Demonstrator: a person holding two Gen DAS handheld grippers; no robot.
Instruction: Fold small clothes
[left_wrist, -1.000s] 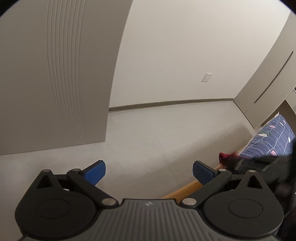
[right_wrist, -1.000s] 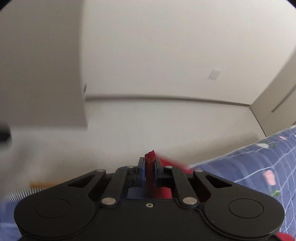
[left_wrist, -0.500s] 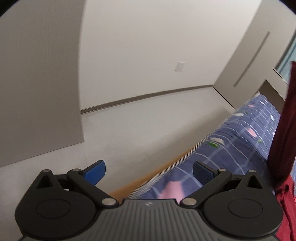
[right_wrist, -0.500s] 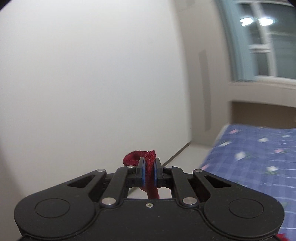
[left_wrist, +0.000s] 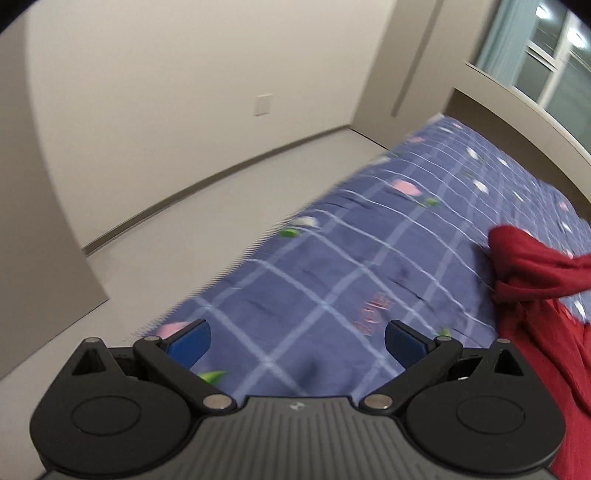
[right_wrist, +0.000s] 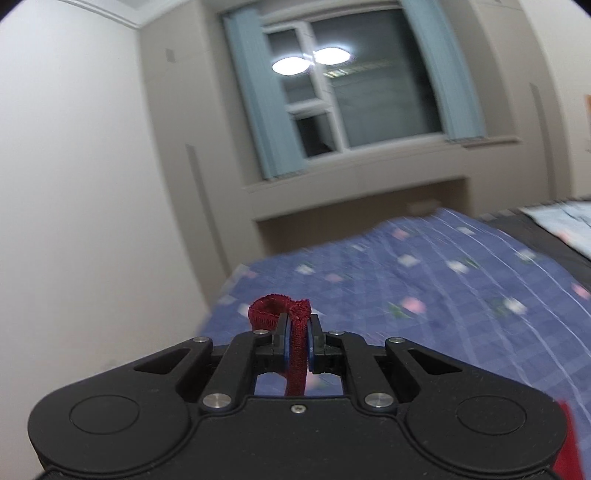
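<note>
Early stage, no fold visible yet. Right gripper (right_wrist: 297, 341) is clamped narrow on a bunched hem of the red garment (left_wrist: 532, 266), at 12 o'clock from its camera. Left gripper (left_wrist: 297, 341) is spread wide, nothing between its pads, over the blue checked bedspread (left_wrist: 332, 258). The garment hangs crumpled at 3 o'clock there, touching the bedspread. Left: spread flat, fold. Count: one garment, two grippers, one bed; window (right_wrist: 369, 85) farthest.

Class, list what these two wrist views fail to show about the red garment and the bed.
- Red garment, left wrist view: type and full shape unknown; the right edge cuts it off.
- Red garment, right wrist view: only a pinched strip shows; the right gripper hides the rest.
- Bedspread: pattern motion-blurred.
</note>
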